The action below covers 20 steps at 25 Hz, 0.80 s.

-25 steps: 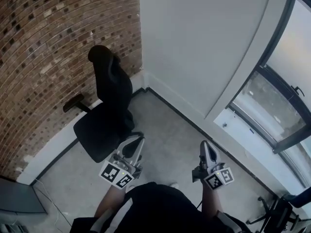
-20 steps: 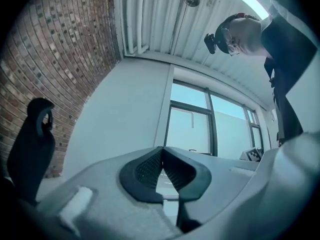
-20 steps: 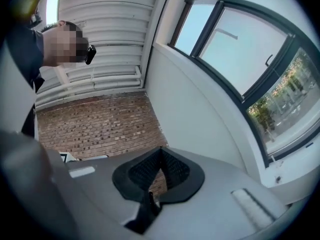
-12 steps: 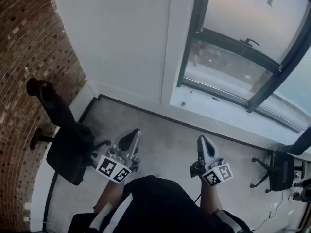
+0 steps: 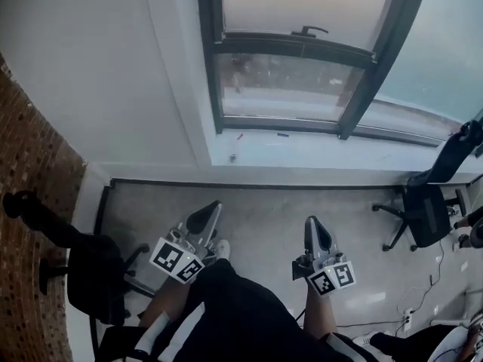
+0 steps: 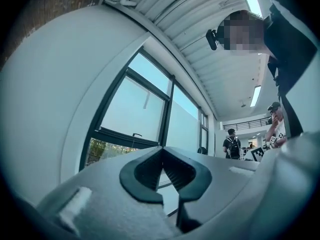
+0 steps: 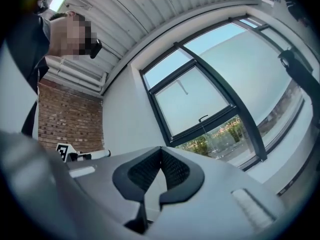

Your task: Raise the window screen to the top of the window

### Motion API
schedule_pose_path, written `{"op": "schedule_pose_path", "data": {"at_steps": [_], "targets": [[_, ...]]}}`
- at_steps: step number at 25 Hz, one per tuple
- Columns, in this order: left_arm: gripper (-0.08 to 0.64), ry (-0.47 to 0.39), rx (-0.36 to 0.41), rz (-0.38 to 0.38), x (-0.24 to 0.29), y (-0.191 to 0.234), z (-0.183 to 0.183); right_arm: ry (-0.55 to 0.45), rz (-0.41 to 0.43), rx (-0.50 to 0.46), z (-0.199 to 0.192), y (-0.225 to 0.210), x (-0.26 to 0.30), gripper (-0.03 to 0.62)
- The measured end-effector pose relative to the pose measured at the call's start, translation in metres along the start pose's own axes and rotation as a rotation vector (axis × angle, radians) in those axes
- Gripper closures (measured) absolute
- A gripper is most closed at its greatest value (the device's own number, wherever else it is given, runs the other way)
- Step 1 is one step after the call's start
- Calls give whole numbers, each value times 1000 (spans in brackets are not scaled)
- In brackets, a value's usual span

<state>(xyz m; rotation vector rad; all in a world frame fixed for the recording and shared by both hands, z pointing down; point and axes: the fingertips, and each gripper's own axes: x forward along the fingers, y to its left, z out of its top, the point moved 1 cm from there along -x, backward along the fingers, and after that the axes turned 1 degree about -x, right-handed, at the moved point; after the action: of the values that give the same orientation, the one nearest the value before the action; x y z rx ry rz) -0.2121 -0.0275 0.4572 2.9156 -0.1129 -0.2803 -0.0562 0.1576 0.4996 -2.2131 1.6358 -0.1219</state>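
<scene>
Beyond grey floor [image 5: 260,202], window screen [image 5: 302,2] hangs flat, lower edge level; left gripper [image 5: 213,208] and right gripper [image 5: 312,222] closed, empty.

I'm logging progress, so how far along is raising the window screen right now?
Done: nothing visible beyond facing the window. In hand: nothing; the left gripper and right gripper are shut and empty, held low, short of the sill. Left: reach the window screen, which seems to cover the upper pane, grip it and raise it to the top.
</scene>
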Motion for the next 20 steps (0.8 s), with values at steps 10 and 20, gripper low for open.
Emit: {"op": "schedule_pose_path", "data": {"at_steps": [10, 20], "targets": [[558, 44, -28, -214, 138, -2, -31, -116, -205, -15, 38, -97, 16, 588], [558, 6, -56, -322, 289, 18, -38, -89, -310, -114, 88, -187, 66, 588]]}}
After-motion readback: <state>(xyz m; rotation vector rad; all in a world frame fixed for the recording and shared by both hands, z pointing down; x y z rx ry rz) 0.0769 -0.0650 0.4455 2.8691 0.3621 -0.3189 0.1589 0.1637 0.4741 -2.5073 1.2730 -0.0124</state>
